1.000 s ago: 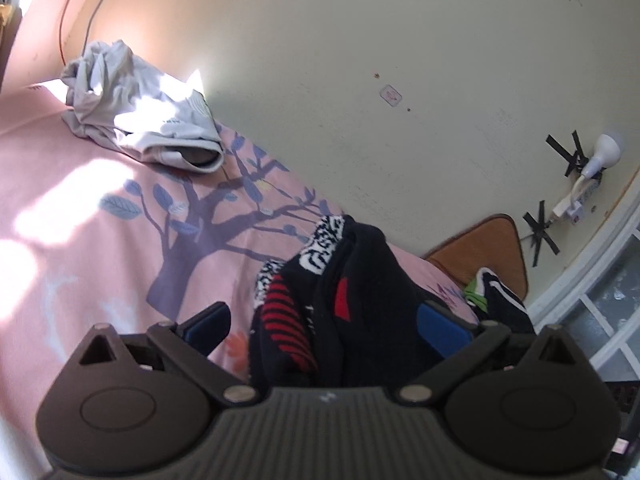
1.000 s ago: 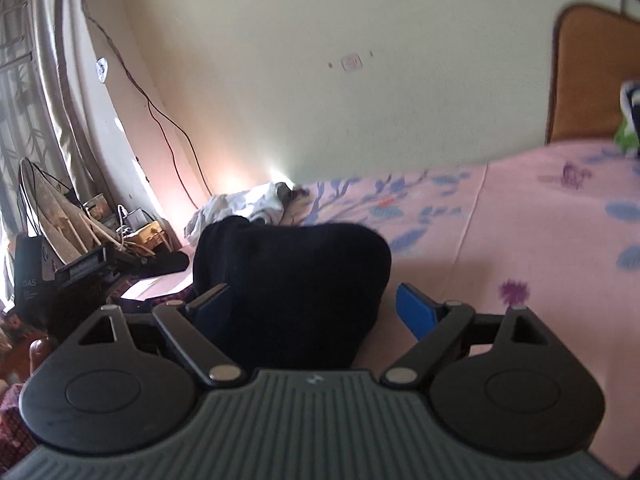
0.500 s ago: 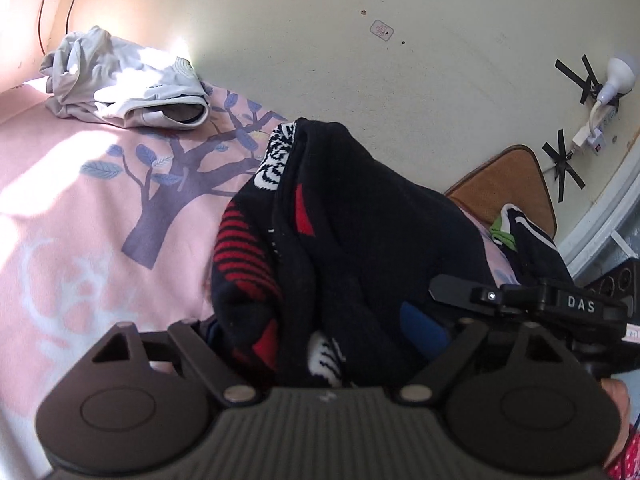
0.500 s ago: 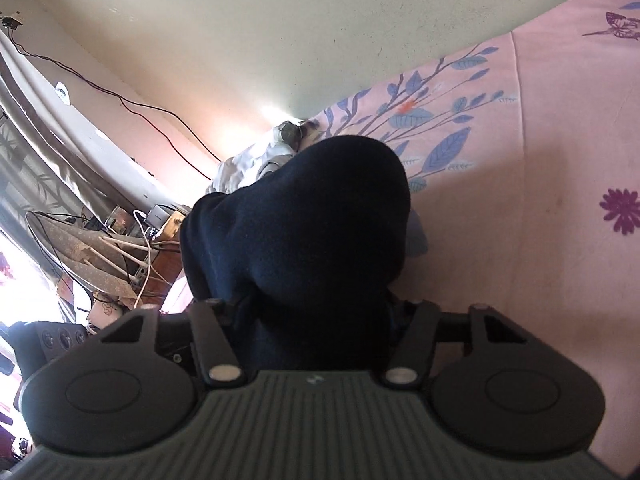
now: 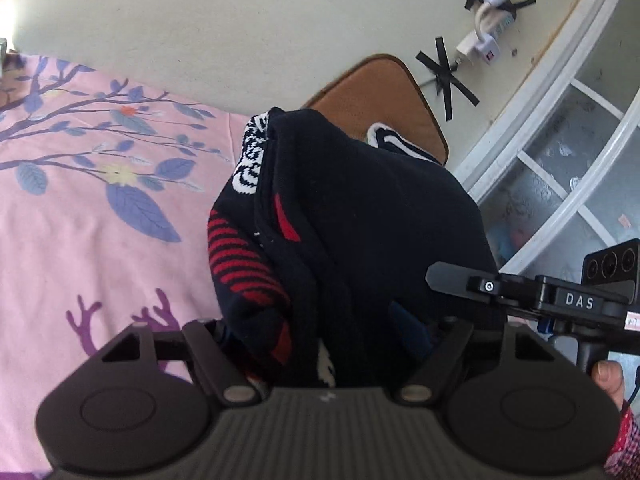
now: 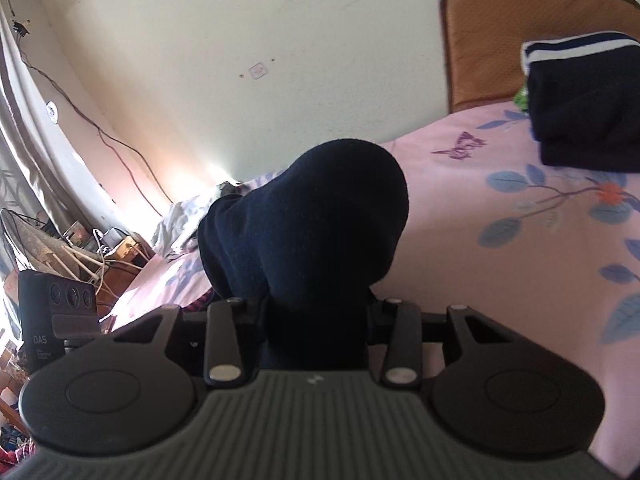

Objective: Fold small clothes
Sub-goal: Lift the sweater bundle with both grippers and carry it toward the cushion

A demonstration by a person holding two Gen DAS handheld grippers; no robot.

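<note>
Left tool (image 5: pixel 320 328): jaws have just been closing, now clamped on a thick bunch of the dark sweater (image 5: pixel 352 208)
Right tool (image 6: pixel 316 320): jaws have just been closing too, gripping the sweater's plain dark side, which bulges up in front of it
Sweater: held up between both tools above the pink bed sheet (image 5: pixel 80 220); red stripes and white pattern on its left edge
Folded dark clothes (image 6: pixel 584 104): lying on the bed by the brown headboard (image 6: pixel 500 32)
Person: a thumb (image 5: pixel 608 380) on the right tool's handle
</note>
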